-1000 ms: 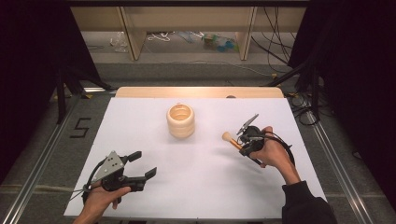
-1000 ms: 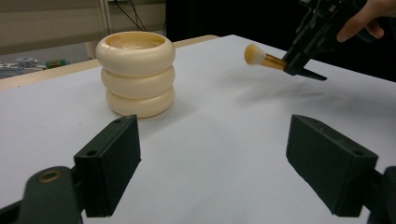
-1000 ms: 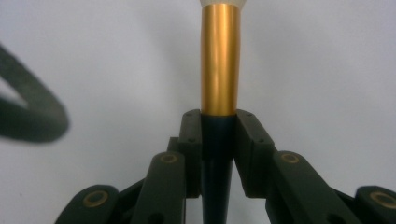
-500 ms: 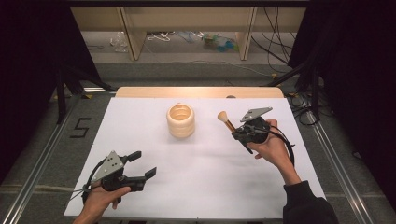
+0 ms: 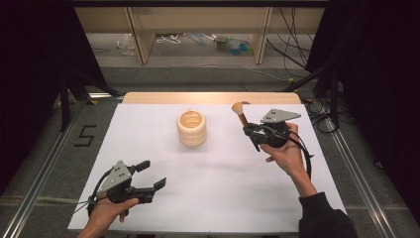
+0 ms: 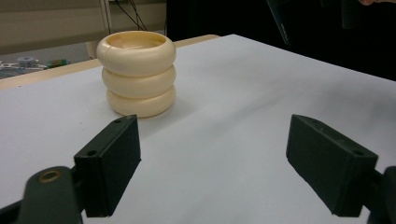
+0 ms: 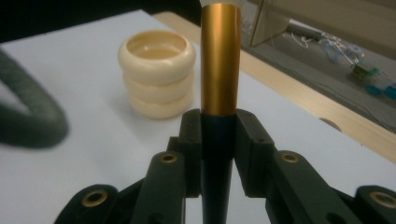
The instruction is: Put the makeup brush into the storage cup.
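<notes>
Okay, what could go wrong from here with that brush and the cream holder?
The right gripper pinches the makeup brush low on its dark handle, so the long gold part could tilt or slip. The ribbed holder stands loose on the white table; a brush arriving off-centre might tip it. The left gripper, open, isn't bracing it.

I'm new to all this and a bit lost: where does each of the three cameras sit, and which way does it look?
High view: above the table's near side, looking forward and down; both forearms, left gripper, right gripper holding a brush.
Left gripper view: rides that gripper, looking low between its open jaws.
Right gripper view: rides that gripper, looking along the clamped brush.
All share the cream ribbed holder.
</notes>
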The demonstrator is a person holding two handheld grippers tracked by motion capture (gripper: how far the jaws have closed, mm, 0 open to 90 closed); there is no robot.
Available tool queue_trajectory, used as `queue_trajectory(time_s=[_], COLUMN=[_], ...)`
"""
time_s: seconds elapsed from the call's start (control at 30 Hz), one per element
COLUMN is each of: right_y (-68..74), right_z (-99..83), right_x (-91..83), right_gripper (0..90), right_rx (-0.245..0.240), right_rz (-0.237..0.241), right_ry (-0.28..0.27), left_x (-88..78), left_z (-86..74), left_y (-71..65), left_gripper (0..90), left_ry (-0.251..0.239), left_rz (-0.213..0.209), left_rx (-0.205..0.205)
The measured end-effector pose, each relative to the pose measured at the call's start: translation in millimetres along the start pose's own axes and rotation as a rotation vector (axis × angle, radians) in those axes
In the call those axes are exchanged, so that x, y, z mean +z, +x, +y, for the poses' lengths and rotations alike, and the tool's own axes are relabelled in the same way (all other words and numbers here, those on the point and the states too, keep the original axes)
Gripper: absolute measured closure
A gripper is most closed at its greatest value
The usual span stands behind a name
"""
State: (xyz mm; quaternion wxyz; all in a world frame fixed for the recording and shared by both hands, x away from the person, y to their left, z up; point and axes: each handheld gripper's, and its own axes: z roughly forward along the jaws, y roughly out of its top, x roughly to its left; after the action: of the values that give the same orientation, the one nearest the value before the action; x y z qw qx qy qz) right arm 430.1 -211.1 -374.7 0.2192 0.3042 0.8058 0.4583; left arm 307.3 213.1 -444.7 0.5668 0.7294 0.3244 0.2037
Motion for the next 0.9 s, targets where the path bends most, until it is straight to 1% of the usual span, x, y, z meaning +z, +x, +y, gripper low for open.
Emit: queue_trajectory(time_s=[0.07,0.1,0.13,0.2,0.23,0.27,0.3,0.33,0.37,0.4,0.43,0.47,0.5,0.53,0.57,0.6,0.63,0.7,0.73,0.77,0.8,0.9], right_y=[0.7,1.5,2.7,4.2,5.7,8.3,8.3,9.3,10.6,10.6,11.9,12.2,13.6,14.4,15.0,15.4,15.7,16.2,16.0,16.0,16.0,15.9], right_z=[1.4,2.1,2.9,4.5,5.6,8.0,8.0,9.1,11.4,11.4,12.5,13.4,14.4,15.2,16.7,18.1,18.8,20.4,20.8,21.0,21.3,22.0], right_x=[-0.4,0.6,1.1,3.4,4.5,7.4,7.4,9.2,12.2,12.2,13.7,15.0,17.3,18.4,20.9,21.2,22.2,26.1,26.8,28.7,29.8,33.3], right_gripper=[74.4,74.5,74.5,74.5,74.5,74.5,74.5,74.5,74.5,74.5,74.5,74.5,74.5,74.5,74.5,74.5,74.5,74.5,74.5,74.5,74.5,74.5], right_rx=[-0.006,-0.004,0.008,0.006,0.011,0.002,0.002,0.002,0.009,0.009,0.017,0.014,0.025,0.022,0.023,0.02,0.024,0.035,0.032,0.034,0.035,0.043], right_rz=[-0.001,0.005,0.016,0.023,0.031,0.034,0.034,0.036,0.047,0.047,0.06,0.065,0.074,0.061,0.08,0.075,0.075,0.087,0.078,0.088,0.08,0.083], right_ry=[-0.013,-0.037,-0.042,-0.067,-0.067,-0.081,-0.081,-0.09,-0.103,-0.103,-0.101,-0.101,-0.113,-0.124,-0.126,-0.121,-0.129,-0.138,-0.142,-0.145,-0.142,-0.146], left_x=[-0.2,-0.1,0.0,0.1,-0.2,0.5,0.4,0.2,0.4,0.2,0.2,0.3,0.4,0.6,0.6,0.0,0.0,0.4,0.3,0.2,0.2,0.2], left_z=[0.1,0.0,-0.1,-0.1,0.0,-0.2,-0.3,-0.1,-0.3,-0.3,-0.3,-0.3,-0.3,-0.3,-0.5,-0.4,0.0,-0.3,-0.2,-0.3,-0.2,-0.2], left_y=[0.2,0.3,0.1,-0.4,-0.4,-0.1,-0.4,0.1,0.2,0.3,0.3,0.2,0.2,0.3,0.0,-0.4,1.0,1.0,1.0,0.7,1.0,1.0], left_gripper=[17.7,17.7,17.7,17.7,17.7,17.7,17.7,17.7,17.7,17.7,17.7,17.7,17.7,17.7,17.7,17.7,17.7,17.7,17.7,17.7,17.7,17.7], left_ry=[0.0,0.0,-0.001,-0.004,-0.003,-0.013,-0.013,-0.012,-0.013,-0.012,-0.012,-0.012,-0.012,-0.012,-0.012,-0.005,-0.005,-0.011,-0.011,-0.01,-0.011,-0.011], left_rz=[0.001,0.001,0.0,-0.001,-0.001,-0.009,-0.007,-0.005,-0.006,-0.006,-0.006,-0.006,-0.006,-0.006,-0.007,0.002,-0.003,-0.006,-0.006,-0.006,-0.007,-0.007], left_rx=[0.001,0.001,0.0,-0.005,-0.003,-0.006,-0.016,-0.009,-0.012,-0.01,-0.01,-0.011,-0.012,-0.012,-0.017,-0.019,0.003,-0.002,-0.002,-0.007,-0.003,-0.003])
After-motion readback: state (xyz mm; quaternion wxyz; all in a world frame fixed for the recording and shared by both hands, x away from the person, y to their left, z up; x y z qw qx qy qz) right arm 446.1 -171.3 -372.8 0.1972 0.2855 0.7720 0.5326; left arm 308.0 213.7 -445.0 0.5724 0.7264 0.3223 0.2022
